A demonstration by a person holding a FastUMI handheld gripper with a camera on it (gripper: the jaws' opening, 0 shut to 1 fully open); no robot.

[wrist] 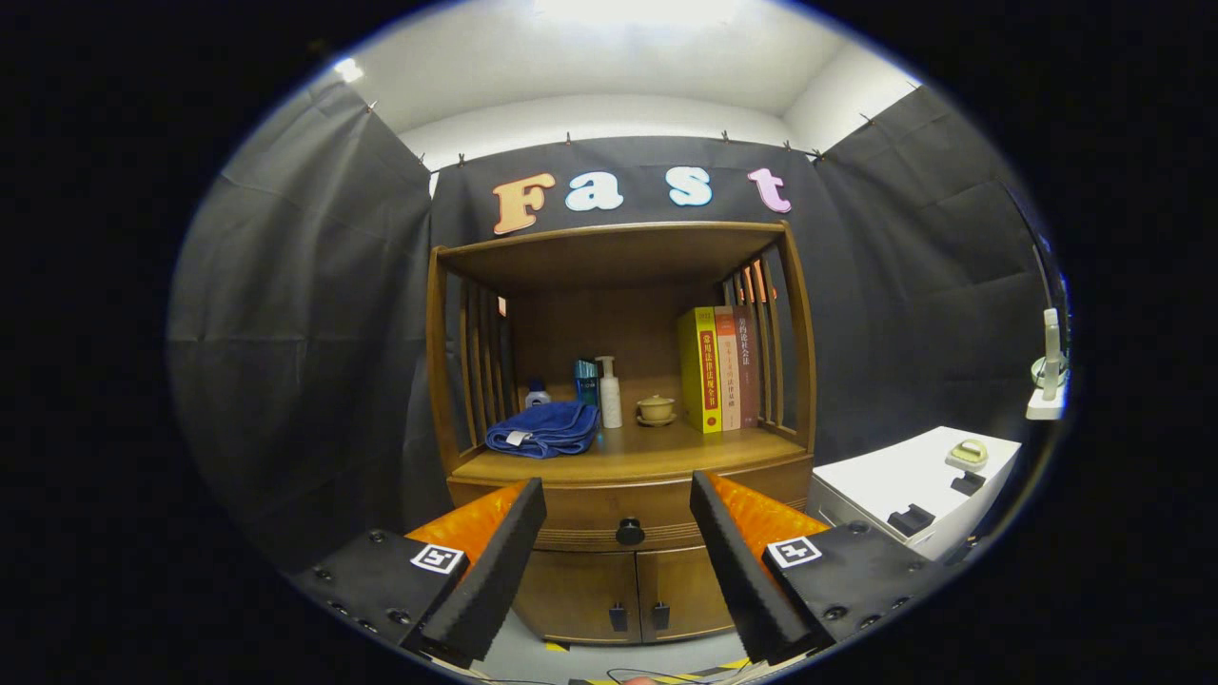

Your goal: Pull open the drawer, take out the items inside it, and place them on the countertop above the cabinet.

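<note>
A wooden cabinet stands ahead of me, its drawer pushed in, with a round dark knob at its middle. My gripper is open and empty, some way short of the cabinet, and the knob shows in the gap between the two fingers. Above the drawer lies the countertop, which carries a folded blue towel, two bottles, a small lidded cup and three upright books. What the drawer holds is hidden.
Two small doors with dark handles sit below the drawer. A slatted wooden hutch roofs the countertop. To the right stands a white box-like unit with small items on top. Yellow-black tape marks the floor near me.
</note>
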